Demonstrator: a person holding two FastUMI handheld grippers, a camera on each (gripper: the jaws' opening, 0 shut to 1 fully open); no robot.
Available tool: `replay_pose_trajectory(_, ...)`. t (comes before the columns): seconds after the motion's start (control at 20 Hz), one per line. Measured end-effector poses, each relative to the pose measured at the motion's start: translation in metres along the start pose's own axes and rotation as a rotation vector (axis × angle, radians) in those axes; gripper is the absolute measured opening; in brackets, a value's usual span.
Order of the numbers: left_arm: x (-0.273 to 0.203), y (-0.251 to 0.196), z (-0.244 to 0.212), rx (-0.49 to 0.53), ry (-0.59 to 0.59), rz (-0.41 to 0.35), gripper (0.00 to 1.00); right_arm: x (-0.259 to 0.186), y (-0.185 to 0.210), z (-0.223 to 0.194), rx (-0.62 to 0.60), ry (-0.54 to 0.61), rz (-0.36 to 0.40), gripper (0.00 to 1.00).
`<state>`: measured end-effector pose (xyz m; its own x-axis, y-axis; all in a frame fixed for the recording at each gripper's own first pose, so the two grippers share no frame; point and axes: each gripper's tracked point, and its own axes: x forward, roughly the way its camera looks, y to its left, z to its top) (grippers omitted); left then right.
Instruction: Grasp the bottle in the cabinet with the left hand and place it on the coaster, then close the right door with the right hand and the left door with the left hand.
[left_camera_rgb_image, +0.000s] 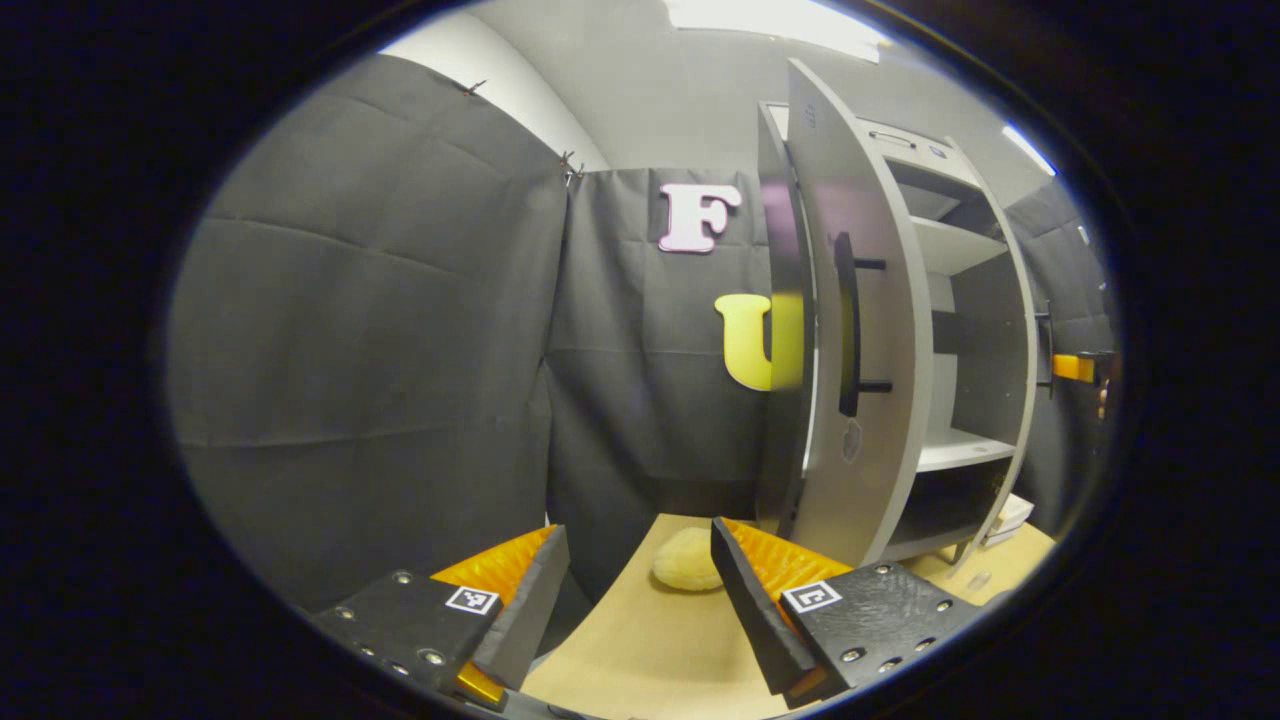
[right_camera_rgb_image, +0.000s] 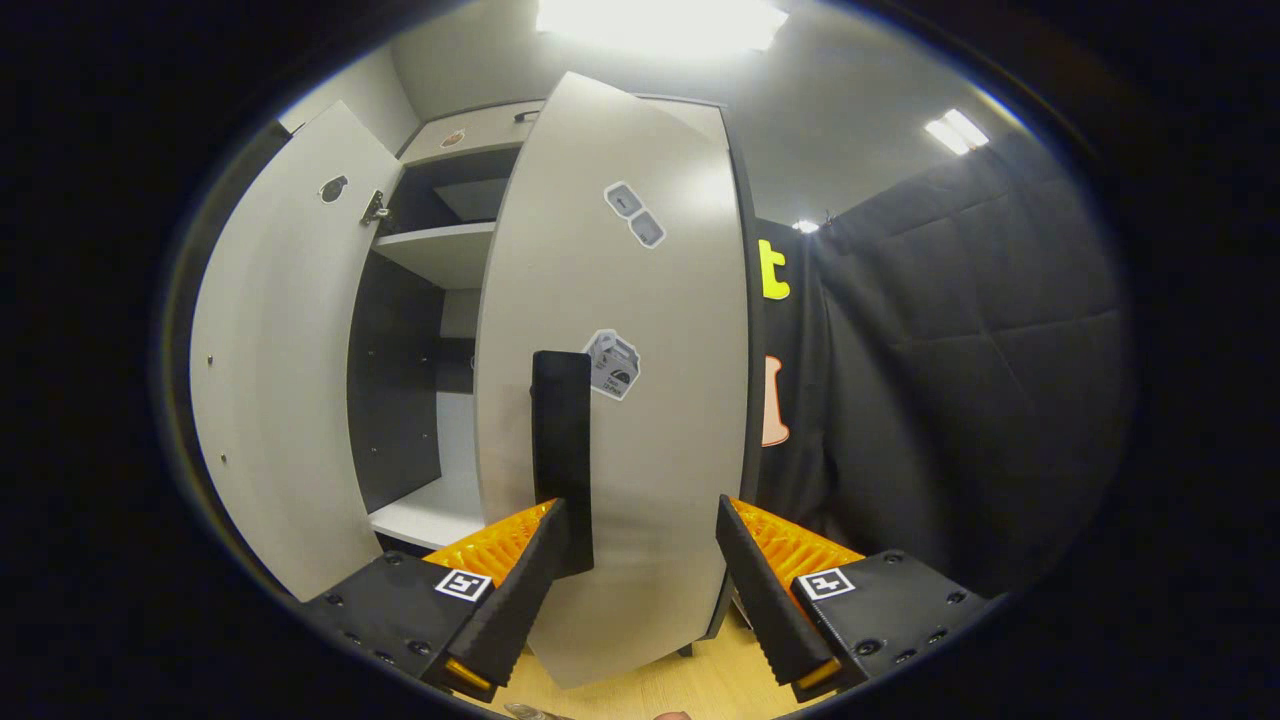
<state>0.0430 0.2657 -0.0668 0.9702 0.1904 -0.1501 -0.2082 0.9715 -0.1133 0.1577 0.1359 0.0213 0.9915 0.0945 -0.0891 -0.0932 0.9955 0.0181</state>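
Facing the right door (right_camera_rgb_image: 620, 380) at close range, the right claw (right_camera_rgb_image: 640, 590) is spread wide with nothing between its fingers, the door's dark vertical handle (right_camera_rgb_image: 562, 450) just above its left finger. That door looks like a stiff, light panel on hinges; a push on its flat face near the handle edge should swing it, and it would likely glide rather than resist. The left claw (left_camera_rgb_image: 640, 600) is likewise released and empty, low over the tabletop (left_camera_rgb_image: 650, 650) beside the left door (left_camera_rgb_image: 860, 340). I cannot make out the bottle; a pale round pad (left_camera_rgb_image: 688, 560), perhaps the coaster, lies ahead.
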Motion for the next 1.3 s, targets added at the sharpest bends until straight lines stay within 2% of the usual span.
replay_pose_trajectory(0.05,0.001,0.0,0.001,-0.002,-0.001,-0.003,0.88,0.0,-0.001,0.0,-0.002,-0.002,-0.004,0.95)
replay_pose_trajectory(0.35,0.019,-0.013,0.027,-0.014,-0.01,-0.035,0.88,-0.017,-0.016,0.007,-0.037,-0.03,-0.016,0.95)
replay_pose_trajectory(0.4,0.02,-0.014,0.032,-0.012,-0.018,-0.038,0.88,-0.022,-0.019,0.004,-0.036,-0.024,-0.016,0.92)
replay_pose_trajectory(0.45,0.025,-0.015,0.039,-0.007,-0.025,-0.039,0.88,-0.026,-0.023,0.002,-0.031,-0.02,-0.015,0.95)
replay_pose_trajectory(0.7,0.047,-0.031,0.072,-0.004,-0.061,-0.061,0.87,-0.045,-0.038,-0.022,-0.028,0.026,-0.015,0.95)
replay_pose_trajectory(0.75,0.053,-0.034,0.078,-0.004,-0.066,-0.068,0.88,-0.05,-0.04,-0.026,-0.033,0.034,-0.012,0.92)
replay_pose_trajectory(0.8,0.057,-0.038,0.085,-0.005,-0.071,-0.074,0.88,-0.054,-0.042,-0.031,-0.039,0.042,-0.012,0.95)
replay_pose_trajectory(1.0,0.073,-0.056,0.104,-0.013,-0.088,-0.095,0.88,-0.064,-0.053,-0.048,-0.054,0.074,-0.018,0.95)
replay_pose_trajectory(1.3,0.072,-0.084,0.123,-0.002,-0.124,-0.138,0.87,-0.075,-0.073,-0.066,-0.031,0.112,-0.019,0.95)
